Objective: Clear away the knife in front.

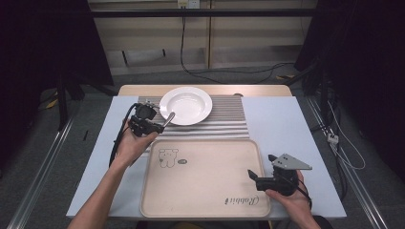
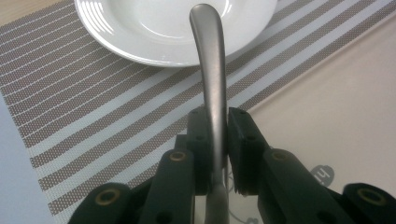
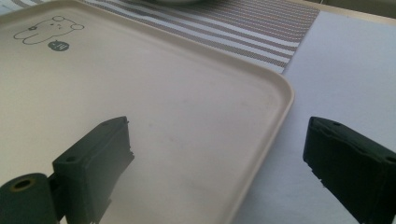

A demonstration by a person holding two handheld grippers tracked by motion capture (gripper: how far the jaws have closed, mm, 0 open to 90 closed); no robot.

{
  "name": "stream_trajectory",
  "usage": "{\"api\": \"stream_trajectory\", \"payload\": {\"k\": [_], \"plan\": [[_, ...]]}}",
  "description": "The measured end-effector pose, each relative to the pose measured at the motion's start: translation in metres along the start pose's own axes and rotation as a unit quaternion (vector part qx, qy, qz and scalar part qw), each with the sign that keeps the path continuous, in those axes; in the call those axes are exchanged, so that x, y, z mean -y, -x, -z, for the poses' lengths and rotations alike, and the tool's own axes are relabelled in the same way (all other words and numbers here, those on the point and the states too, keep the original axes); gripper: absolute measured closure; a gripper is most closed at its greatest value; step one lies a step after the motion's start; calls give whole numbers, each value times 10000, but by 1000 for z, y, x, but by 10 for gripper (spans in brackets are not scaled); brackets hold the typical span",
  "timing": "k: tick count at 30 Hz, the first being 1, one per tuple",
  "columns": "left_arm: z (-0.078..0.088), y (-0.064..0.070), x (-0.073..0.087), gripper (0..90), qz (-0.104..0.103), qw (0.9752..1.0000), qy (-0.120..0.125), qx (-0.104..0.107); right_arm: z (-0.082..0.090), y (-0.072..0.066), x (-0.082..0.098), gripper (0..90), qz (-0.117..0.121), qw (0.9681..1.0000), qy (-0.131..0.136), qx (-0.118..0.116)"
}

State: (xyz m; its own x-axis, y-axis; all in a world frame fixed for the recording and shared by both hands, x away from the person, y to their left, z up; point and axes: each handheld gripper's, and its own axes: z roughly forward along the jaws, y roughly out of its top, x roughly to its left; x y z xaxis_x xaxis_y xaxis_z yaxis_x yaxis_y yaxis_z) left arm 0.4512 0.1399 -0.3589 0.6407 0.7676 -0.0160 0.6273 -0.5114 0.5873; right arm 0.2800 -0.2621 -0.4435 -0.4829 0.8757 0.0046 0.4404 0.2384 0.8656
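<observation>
My left gripper (image 1: pixel 152 125) is shut on a grey metal utensil handle (image 1: pixel 168 118), held over the striped placemat (image 1: pixel 229 125). In the left gripper view the handle (image 2: pixel 211 65) rises between the two pads (image 2: pixel 239 140) and its rounded end reaches over the rim of the white plate (image 2: pixel 140 42). The utensil's working end is hidden below the jaws. The white plate (image 1: pixel 186 105) sits empty on the placemat. My right gripper (image 1: pixel 258 177) stands open at the beige tray's (image 1: pixel 205 191) right edge; its jaws straddle the tray rim (image 3: pixel 275 116) with nothing between them.
The beige tray (image 3: pixel 116 84) carries a bear drawing (image 1: pixel 167 157) and lettering (image 1: pixel 241 200). A pale blue cloth (image 1: pixel 282 124) covers the table under the placemat and tray. Cables lie on the floor beyond the table (image 1: pixel 229 72).
</observation>
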Motion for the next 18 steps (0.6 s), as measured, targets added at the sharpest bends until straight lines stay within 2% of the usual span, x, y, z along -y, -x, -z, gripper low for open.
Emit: {"api": "stream_trajectory", "payload": {"k": [3,4,9,12,16,18], "plan": [[0,5,1,801,-1,10000,1,39,0,0,0,80,8,10000,-5,1],[0,7,2,801,-61,10000,-45,40,0,0,0,80,15,10000,4,5],[-7,15,7,801,-21,9997,-133,192,0,0,0,81,11,10000,-6,6],[-8,19,8,801,-59,9997,-183,169,0,0,0,81,10,10000,-15,-7],[-4,23,11,801,-1,9996,-147,222,0,-1,0,81,20,10000,-23,-21],[-5,29,17,801,10,9996,-208,184,-1,0,0,81,26,10000,-34,-18]]}}
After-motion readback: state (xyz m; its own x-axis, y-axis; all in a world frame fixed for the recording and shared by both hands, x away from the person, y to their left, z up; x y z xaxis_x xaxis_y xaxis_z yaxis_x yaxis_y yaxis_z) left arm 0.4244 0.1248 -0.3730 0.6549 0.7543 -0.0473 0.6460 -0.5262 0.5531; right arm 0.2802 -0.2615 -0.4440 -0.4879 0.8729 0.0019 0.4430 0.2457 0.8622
